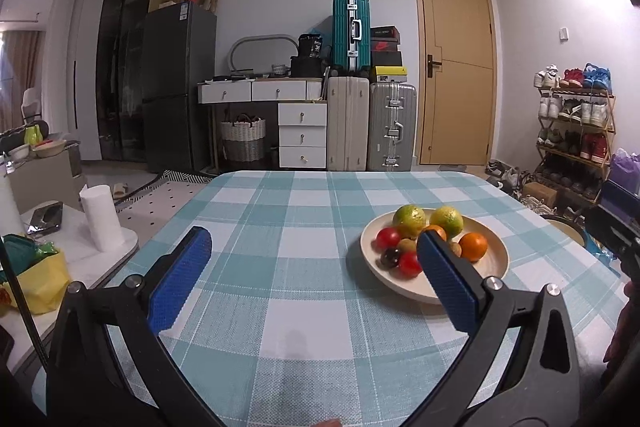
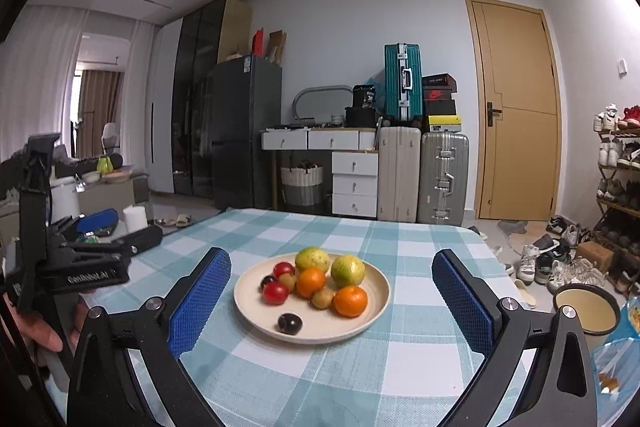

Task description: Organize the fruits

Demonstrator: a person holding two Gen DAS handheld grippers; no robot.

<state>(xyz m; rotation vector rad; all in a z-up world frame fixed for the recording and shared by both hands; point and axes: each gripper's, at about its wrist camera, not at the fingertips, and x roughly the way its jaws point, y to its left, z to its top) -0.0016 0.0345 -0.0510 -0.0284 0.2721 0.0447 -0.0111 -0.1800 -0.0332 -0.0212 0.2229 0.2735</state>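
All the fruit I can see sits heaped on the round cream-coloured plate (image 2: 376,301) on the table with the teal-and-white checked cloth (image 2: 400,367); none lies loose on the cloth. That arrangement fits fruit gathered there as well as fruit waiting to be sorted out, so I judge only how it lies.

My right gripper (image 2: 334,291) is spread wide and holds nothing, with the plate straight ahead between its blue pads. My left gripper (image 1: 314,269) is likewise released and empty; the plate lies ahead and to its right, partly hidden behind the right-hand pad.

The two yellow-green citrus fruits (image 2: 347,270) at the back look firm and fairly heavy; I would take one across its widest girth. The two orange mandarins (image 2: 350,301) are lighter with giving skin, so a gentle squeeze suits them. The red cherry tomatoes (image 2: 275,292) are smooth, likely slippery and easily burst. The small brownish fruits (image 2: 322,298) are wedged between neighbours and awkward to reach. The dark plum-like fruit (image 2: 290,323) lies apart near the front rim, the easiest to pinch, though round and prone to roll.
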